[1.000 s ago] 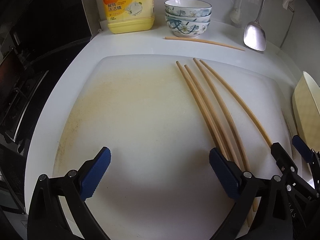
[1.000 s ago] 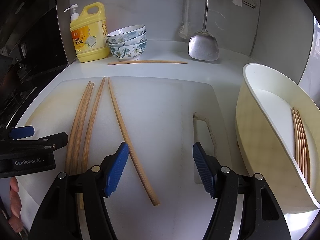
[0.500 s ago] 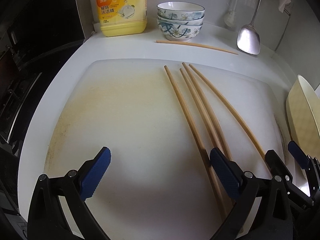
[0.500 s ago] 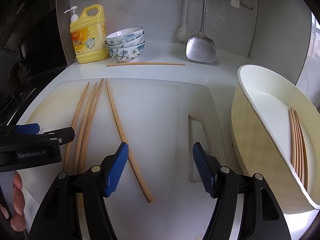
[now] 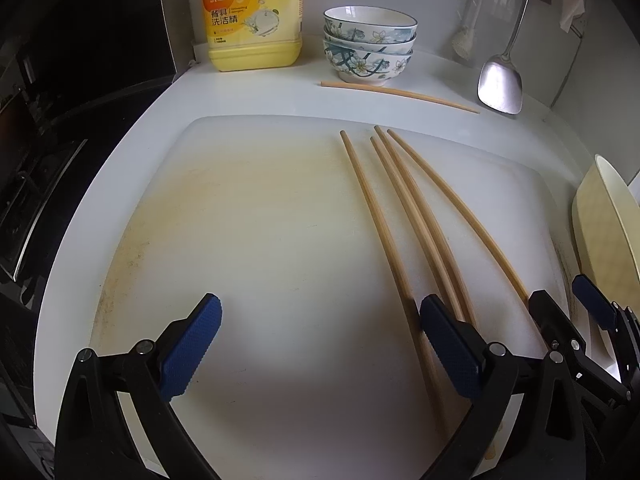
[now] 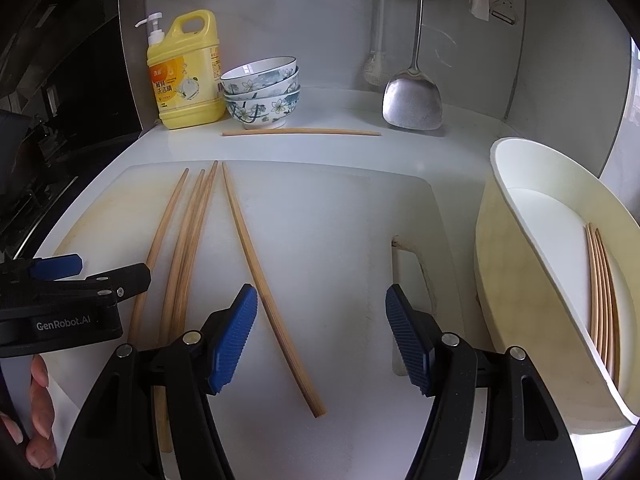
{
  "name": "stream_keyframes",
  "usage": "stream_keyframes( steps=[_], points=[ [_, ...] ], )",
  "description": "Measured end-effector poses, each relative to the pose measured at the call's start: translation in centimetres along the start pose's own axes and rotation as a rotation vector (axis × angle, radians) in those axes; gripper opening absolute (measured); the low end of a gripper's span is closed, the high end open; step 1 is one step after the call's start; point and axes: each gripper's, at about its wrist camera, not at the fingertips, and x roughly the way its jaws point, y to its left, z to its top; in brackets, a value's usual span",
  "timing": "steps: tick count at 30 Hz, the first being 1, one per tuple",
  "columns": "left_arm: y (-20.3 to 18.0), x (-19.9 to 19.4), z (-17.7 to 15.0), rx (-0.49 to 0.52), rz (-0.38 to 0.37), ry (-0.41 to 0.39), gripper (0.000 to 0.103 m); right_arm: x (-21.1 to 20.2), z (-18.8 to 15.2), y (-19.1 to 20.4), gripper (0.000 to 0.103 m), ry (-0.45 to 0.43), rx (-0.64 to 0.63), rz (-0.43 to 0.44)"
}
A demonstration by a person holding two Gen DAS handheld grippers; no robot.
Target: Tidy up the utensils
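Left to right on the white cutting board (image 6: 340, 208), seen from the right wrist cam: left tool (image 5: 320, 340) at approx 9 o'clock, jaws wide, nothing btwn them. Its right pad sits over the near ends of the three grouped chopsticks (image 6: 188, 240), which run roughly 6-to-12, fanning slightly toward the back wall. Whether that pad touches them: can't tell.

Next, the lone chopstick (image 6: 268, 280), long axis from approx 11 o'clock at the far end to 5 o'clock at the near end. Right tool (image 6: 320, 336) also wide, empty; its left pad is just beside this stick's lower half, the near tip lying inside the jaw gap. So the right hand looks nearer for this one, the left for the group of three.

One more chopstick (image 6: 300, 132) lies crosswise, 9-to-3, on the table (image 6: 360, 152) in front of the stacked bowls (image 6: 262, 92), well apart from both tools.

At 3 o'clock, the cream tray (image 6: 516, 264) already holds several chopsticks (image 6: 602, 288) along its far side. Likely drop spot, so a pickup by the right tool needs only a short carry rightward.
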Motion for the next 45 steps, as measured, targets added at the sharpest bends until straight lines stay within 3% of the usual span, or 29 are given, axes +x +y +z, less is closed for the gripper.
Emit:
stream_keyframes(
  steps=[15, 18, 20, 22, 25, 26, 28, 31, 37, 45],
  points=[
    [-0.4, 0.7, 0.5, 0.012, 0.049, -0.007, 0.098, 1.3, 0.7, 0.8, 0.064, 0.01, -0.065, 0.019],
    [-0.4, 0.8, 0.5, 0.014, 0.043, -0.019, 0.096, 1.6, 0.7, 0.8, 0.055, 0.022, -0.074, 0.033],
    [-0.5, 0.6, 0.4, 0.031, 0.036, -0.034, 0.09, 1.6, 0.7, 0.9, 0.043, 0.025, -0.072, 0.057],
    [-0.8, 0.3, 0.4, 0.045, 0.029, -0.043, 0.073, 1.5, 0.6, 1.5, 0.031, 0.024, -0.095, 0.064],
    [-1.3, 0.0, 0.4, 0.066, 0.012, -0.047, 0.056, 1.3, 0.6, 2.7, 0.014, 0.021, -0.15, 0.063],
    [-1.5, -0.1, 0.4, 0.075, 0.006, -0.049, 0.053, 1.3, 0.6, 3.0, 0.01, 0.021, -0.158, 0.06],
    [-1.8, -0.2, 0.4, 0.09, -0.008, -0.051, 0.028, 1.2, 0.6, 3.2, 0.009, 0.023, -0.158, 0.055],
    [-2.1, -0.3, 0.5, 0.108, -0.028, -0.045, 0.007, 1.1, 0.6, 3.3, 0.006, 0.023, -0.151, 0.053],
    [-1.1, -0.4, 0.8, 0.085, -0.099, -0.007, 0.007, 0.6, 0.8, 2.9, 0.006, 0.03, -0.07, 0.074],
    [0.2, -3.4, 1.6, 0.157, -0.108, -0.027, 0.007, -1.9, 2.2, 3.1, 0.006, 0.019, 0.034, 0.078]
  ],
)
